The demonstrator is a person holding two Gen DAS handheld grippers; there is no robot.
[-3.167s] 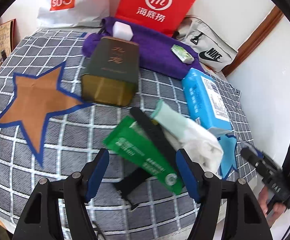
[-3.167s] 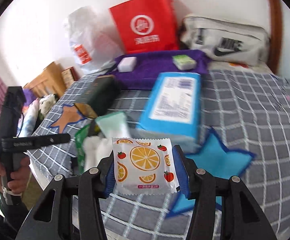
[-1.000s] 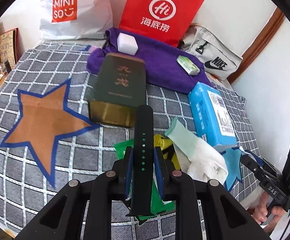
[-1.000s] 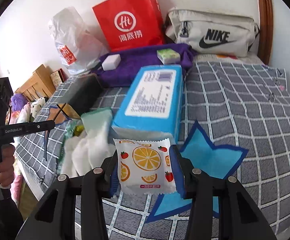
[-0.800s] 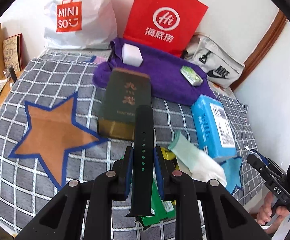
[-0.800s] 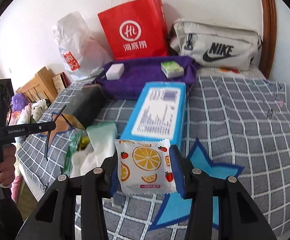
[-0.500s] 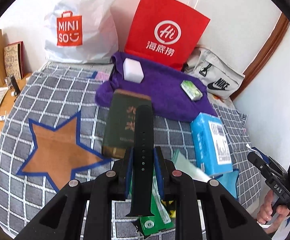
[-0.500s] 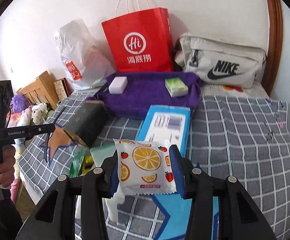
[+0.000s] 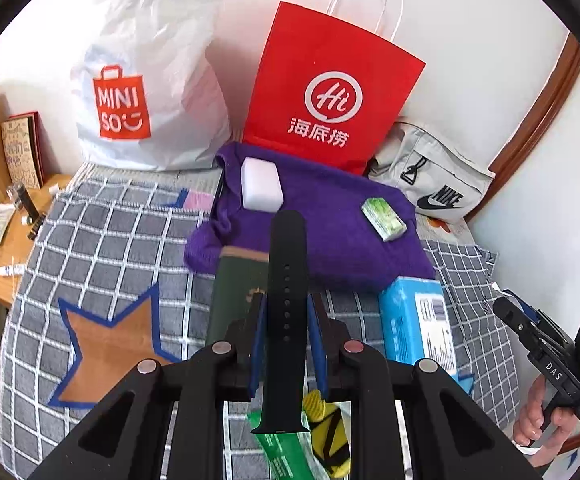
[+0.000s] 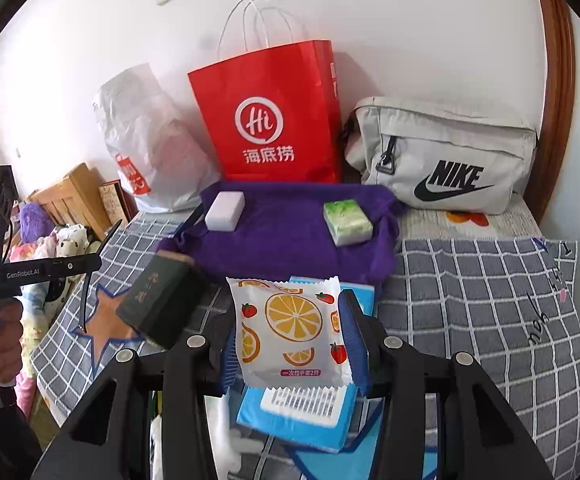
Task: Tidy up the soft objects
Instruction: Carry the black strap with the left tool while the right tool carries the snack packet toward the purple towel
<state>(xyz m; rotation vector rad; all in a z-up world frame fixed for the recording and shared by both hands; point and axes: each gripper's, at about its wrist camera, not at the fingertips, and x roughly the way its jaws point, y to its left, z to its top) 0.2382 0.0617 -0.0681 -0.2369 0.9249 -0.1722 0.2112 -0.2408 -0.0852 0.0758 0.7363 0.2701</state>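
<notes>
My left gripper is shut on a black watch strap and holds it upright above the bed. My right gripper is shut on an orange-print sachet, also held in the air. A purple towel lies at the back of the bed with a white sponge block and a small green tissue pack on it; the towel also shows in the right wrist view. A green packet lies below the left gripper.
A dark green box and a blue wipes pack lie on the checked bedspread. A red paper bag, a white Miniso bag and a grey Nike bag stand against the wall. A wooden bedside table is left.
My left gripper closed on the black strap and lifted it off the bed. Both grippers have risen and moved toward the purple towel, the right still holding the sachet.
</notes>
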